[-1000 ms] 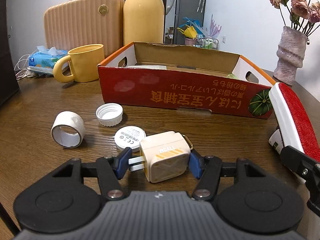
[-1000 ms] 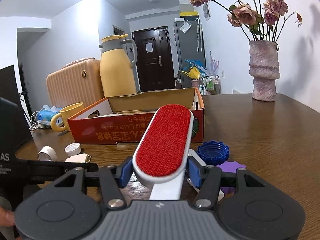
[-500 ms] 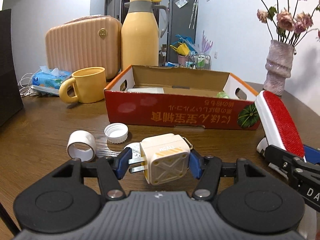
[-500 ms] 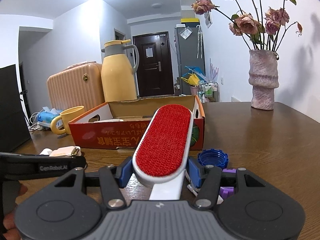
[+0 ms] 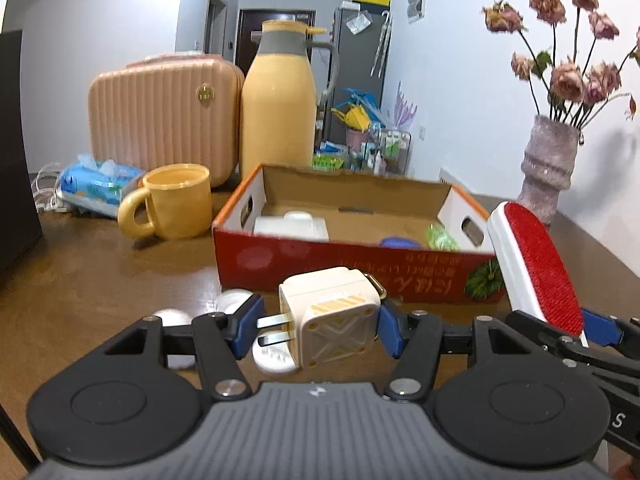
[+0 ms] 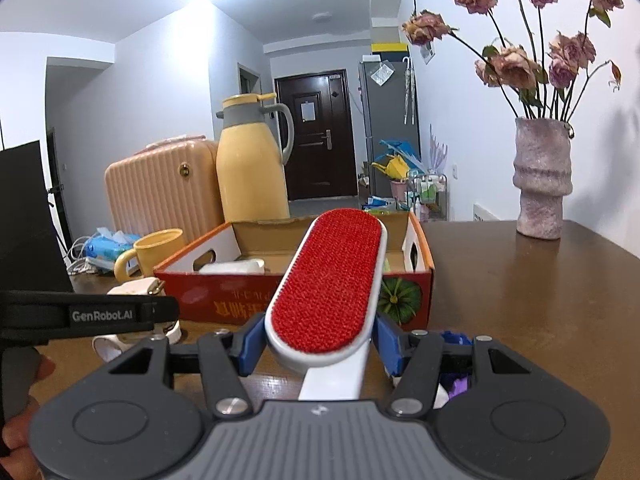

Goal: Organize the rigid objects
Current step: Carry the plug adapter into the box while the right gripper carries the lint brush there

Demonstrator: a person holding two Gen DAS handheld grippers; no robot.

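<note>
My left gripper (image 5: 318,330) is shut on a cream plug adapter (image 5: 330,316) and holds it above the table, in front of the red cardboard box (image 5: 352,264). My right gripper (image 6: 320,344) is shut on a red lint brush (image 6: 330,276), also lifted, pointing at the box (image 6: 224,300). The brush shows at the right of the left wrist view (image 5: 536,268). The box holds a white flat item (image 5: 292,226), a blue item and a green item. White caps (image 5: 276,356) lie on the table under the left gripper.
A yellow mug (image 5: 172,202), a tissue pack (image 5: 96,188), a beige case (image 5: 164,116) and a yellow jug (image 5: 278,100) stand behind the box at left. A flower vase (image 6: 542,178) stands at back right. A blue cap (image 6: 454,338) and a purple piece lie under the right gripper.
Both grippers have risen from the table with their objects and moved toward the box. The box interior now shows from higher up.
</note>
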